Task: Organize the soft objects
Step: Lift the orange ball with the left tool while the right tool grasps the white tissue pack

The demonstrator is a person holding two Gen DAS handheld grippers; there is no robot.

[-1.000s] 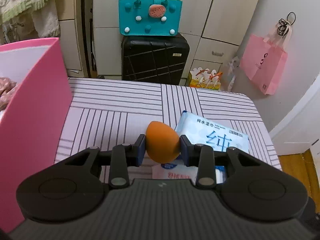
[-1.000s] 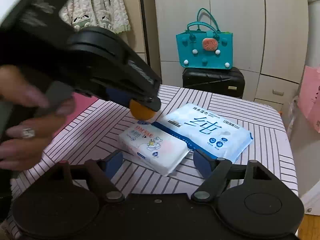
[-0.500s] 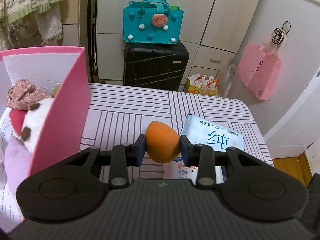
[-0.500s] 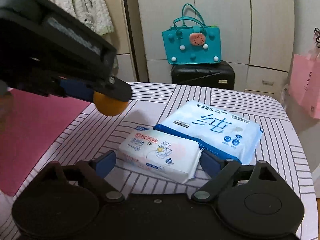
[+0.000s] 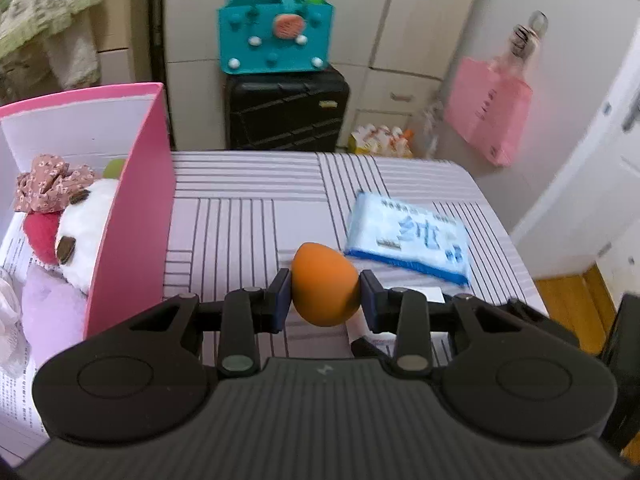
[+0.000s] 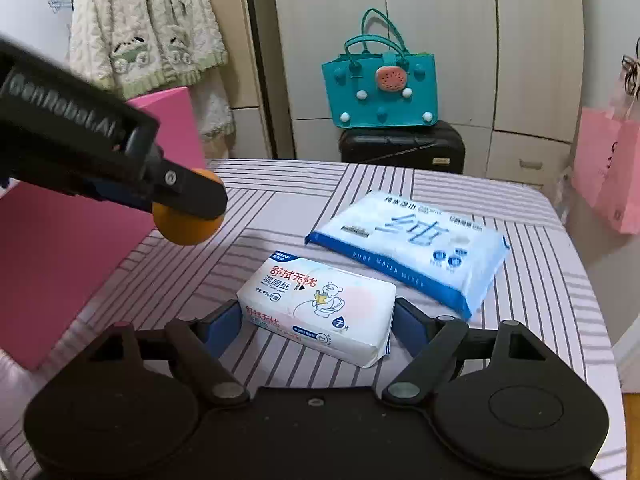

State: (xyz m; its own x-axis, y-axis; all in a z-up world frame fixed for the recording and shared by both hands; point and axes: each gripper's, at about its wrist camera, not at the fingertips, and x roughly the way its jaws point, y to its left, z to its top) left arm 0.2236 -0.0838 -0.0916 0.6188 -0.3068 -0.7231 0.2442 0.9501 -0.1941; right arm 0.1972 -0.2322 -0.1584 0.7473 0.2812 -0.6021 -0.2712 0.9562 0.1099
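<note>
Nearest us, our right gripper (image 6: 318,322) has just been narrowing its jaws around the small white wipes pack (image 6: 316,306); the pads flank its ends, contact unclear. Our left gripper (image 5: 323,296) pinches one orange sponge egg (image 5: 324,284) above the striped table (image 6: 280,208); "GenRobot.AI" reads along its finger. We count two wipes packs; the larger blue wipes pack (image 6: 408,246) reads "PURE WATER WIPES". The pink box (image 5: 132,216) hides most of its plush toys (image 5: 84,224).
</note>
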